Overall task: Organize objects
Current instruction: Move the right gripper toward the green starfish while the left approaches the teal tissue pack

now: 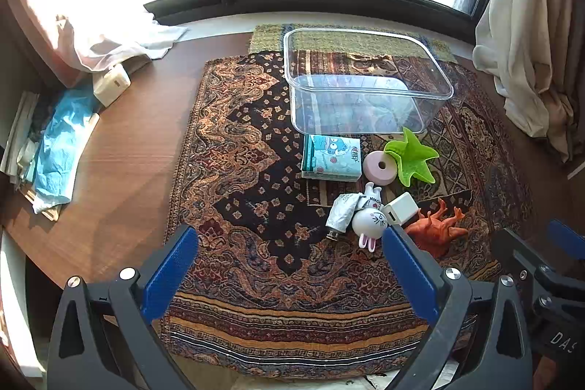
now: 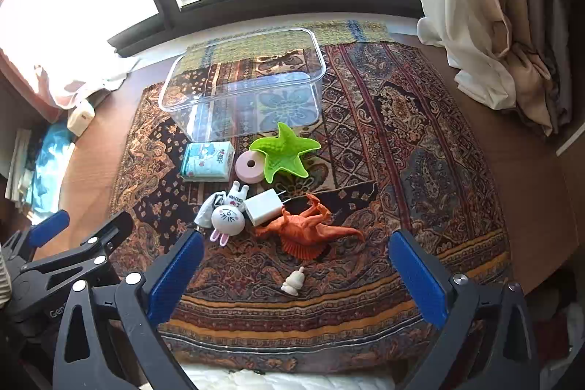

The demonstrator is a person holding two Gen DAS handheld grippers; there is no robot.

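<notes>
A clear plastic bin (image 1: 431,90) (image 2: 175,108) stands with nothing in it at the far side of a patterned rug (image 1: 237,148) (image 2: 420,141). In front of it lie a tissue pack (image 1: 331,158) (image 2: 206,160), a pink ring (image 1: 379,167) (image 2: 249,167), a green star dish (image 1: 411,158) (image 2: 285,150), a silver tube (image 1: 340,214), a white rabbit toy (image 1: 370,220) (image 2: 227,216), a white charger (image 1: 400,209) (image 2: 264,207), an orange dinosaur (image 1: 435,229) (image 2: 307,231) and a small white figure (image 2: 293,282). My left gripper (image 1: 289,243) and right gripper (image 2: 296,251) hover open above the rug, holding nothing.
Curtains (image 1: 526,61) (image 2: 486,24) hang at the right by the window. On the wooden floor at the left lie blue paper on a stack (image 1: 58,148) (image 2: 44,167) and a cream box (image 1: 111,84) (image 2: 81,117). The other gripper shows at each view's lower side edge.
</notes>
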